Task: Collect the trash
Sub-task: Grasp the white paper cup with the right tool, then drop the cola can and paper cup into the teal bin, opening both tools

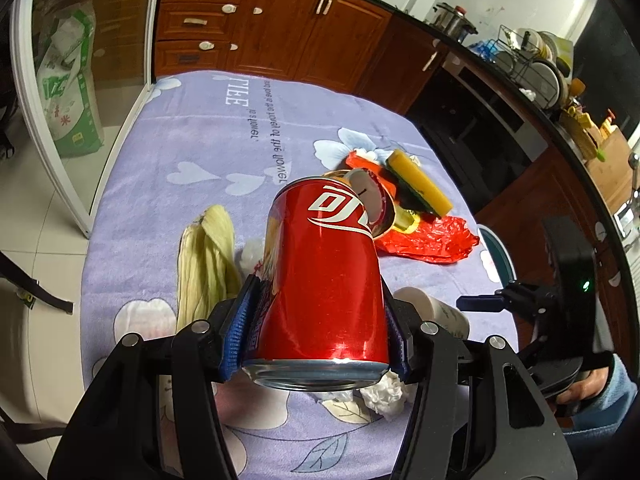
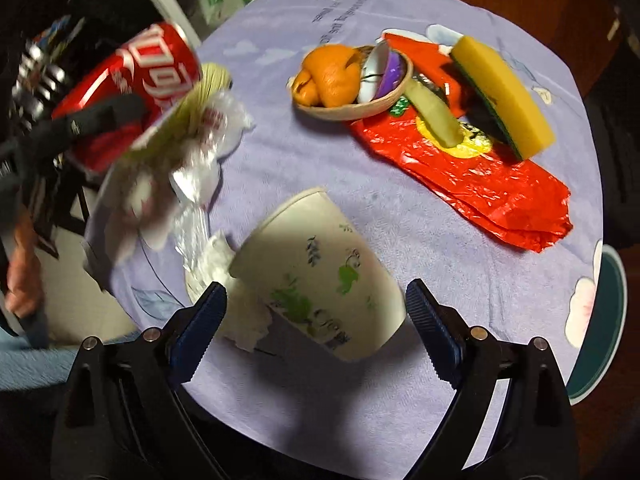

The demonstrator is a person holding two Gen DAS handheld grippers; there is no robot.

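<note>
Glossy red can (image 1: pixel 324 280), tapered paper cup (image 2: pixel 320 272)

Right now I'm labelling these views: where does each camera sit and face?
Left wrist: on the left gripper, tilted down over the red soda can it clamps; a hand at right.
Right wrist: on the right gripper, steeply down at the paper cup between open jaws.
Shared: can, cup, yellow sponge.

Tabletop under lilac floral cloth (image 1: pixel 208 152). Brown wooden cabinets (image 1: pixel 272 32) behind. Dish rack (image 1: pixel 532 64) with plates on counter, steel pot (image 1: pixel 452 18) beside. Green-white sack (image 1: pixel 68 92) on floor.
</note>
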